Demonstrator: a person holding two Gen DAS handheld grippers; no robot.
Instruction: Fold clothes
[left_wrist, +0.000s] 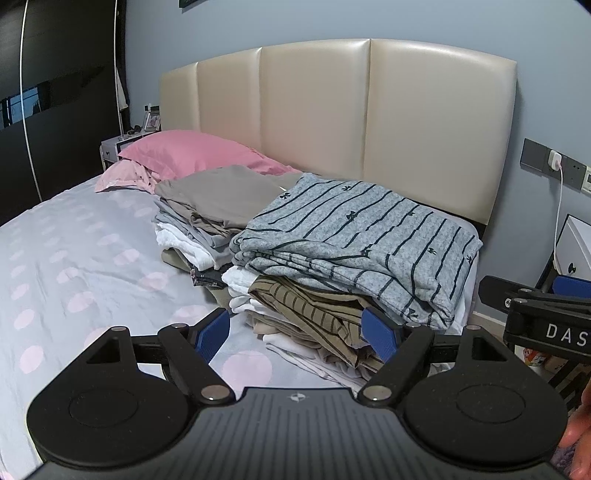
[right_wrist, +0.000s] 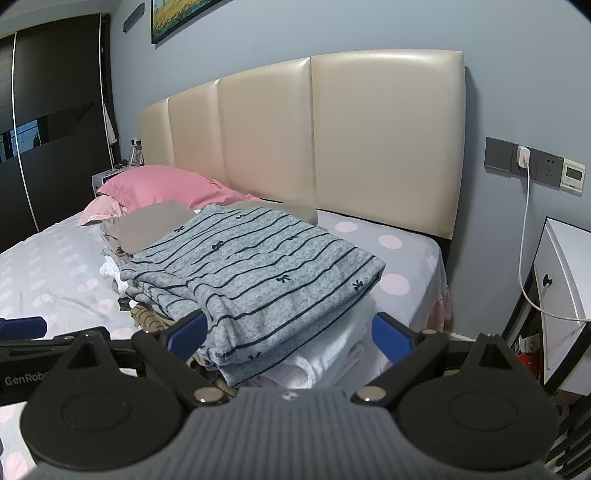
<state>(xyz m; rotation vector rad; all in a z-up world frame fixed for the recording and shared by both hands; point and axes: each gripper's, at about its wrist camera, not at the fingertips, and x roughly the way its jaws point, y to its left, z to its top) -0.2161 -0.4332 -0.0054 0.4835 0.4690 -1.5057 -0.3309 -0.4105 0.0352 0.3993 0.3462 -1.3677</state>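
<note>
A folded grey striped top (left_wrist: 354, 236) lies on a pile of folded clothes on the bed; it also shows in the right wrist view (right_wrist: 258, 273). Under it are an olive striped garment (left_wrist: 314, 314) and white pieces (right_wrist: 332, 350). A second pile topped by a taupe garment (left_wrist: 221, 195) stands behind, to the left. My left gripper (left_wrist: 297, 332) is open and empty, just in front of the near pile. My right gripper (right_wrist: 290, 336) is open and empty, its fingers either side of the pile's near corner, above it. The right gripper's side shows in the left wrist view (left_wrist: 535, 310).
The bed has a grey sheet with pink dots (left_wrist: 74, 266). Pink pillows (left_wrist: 192, 155) lie by the beige headboard (left_wrist: 332, 110). A white nightstand (right_wrist: 565, 295) stands right of the bed, with a charger cable (right_wrist: 524, 240) hanging from the wall socket. A dark wardrobe (left_wrist: 55, 92) is at left.
</note>
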